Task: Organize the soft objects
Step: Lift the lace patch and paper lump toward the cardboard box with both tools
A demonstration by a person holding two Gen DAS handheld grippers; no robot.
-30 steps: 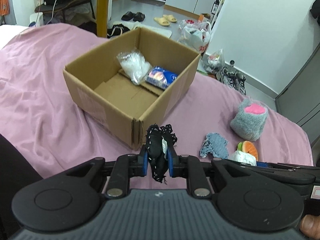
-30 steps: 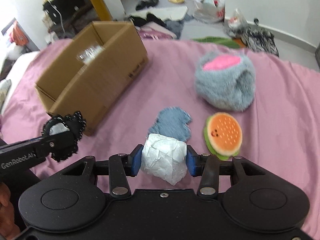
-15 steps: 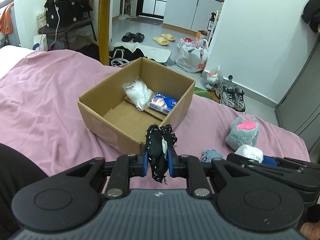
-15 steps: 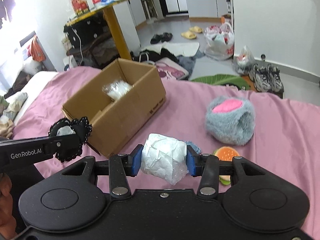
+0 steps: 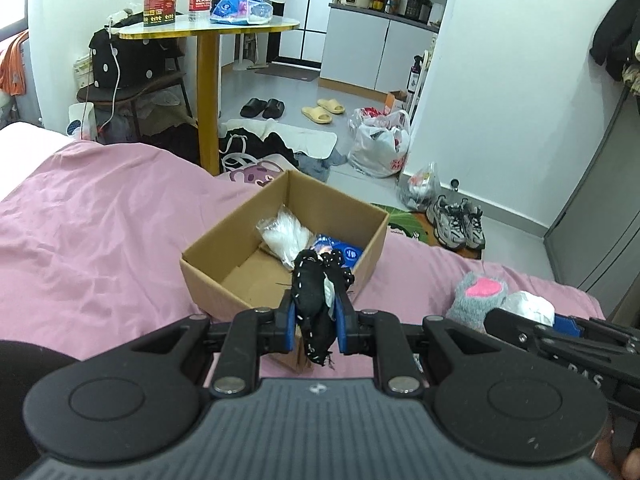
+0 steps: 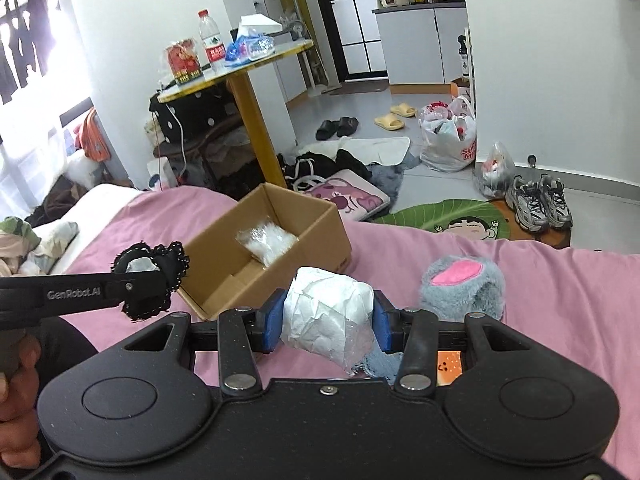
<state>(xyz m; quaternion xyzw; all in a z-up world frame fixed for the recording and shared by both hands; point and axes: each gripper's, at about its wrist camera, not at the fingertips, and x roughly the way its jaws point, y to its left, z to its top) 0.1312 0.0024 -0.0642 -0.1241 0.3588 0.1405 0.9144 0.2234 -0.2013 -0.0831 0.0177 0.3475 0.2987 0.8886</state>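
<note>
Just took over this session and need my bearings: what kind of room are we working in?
Most likely a small studio flat, worked from the bed. A pink bedsheet carries the cardboard box, slippers and sneakers lie on the floor, and kitchen cabinets stand just beyond.

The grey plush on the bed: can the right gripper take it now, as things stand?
Probably not yet. The right gripper is shut on a white bundle, so its jaws are occupied. The grey plush lies uncovered on the bed just to its right, otherwise free.
</note>
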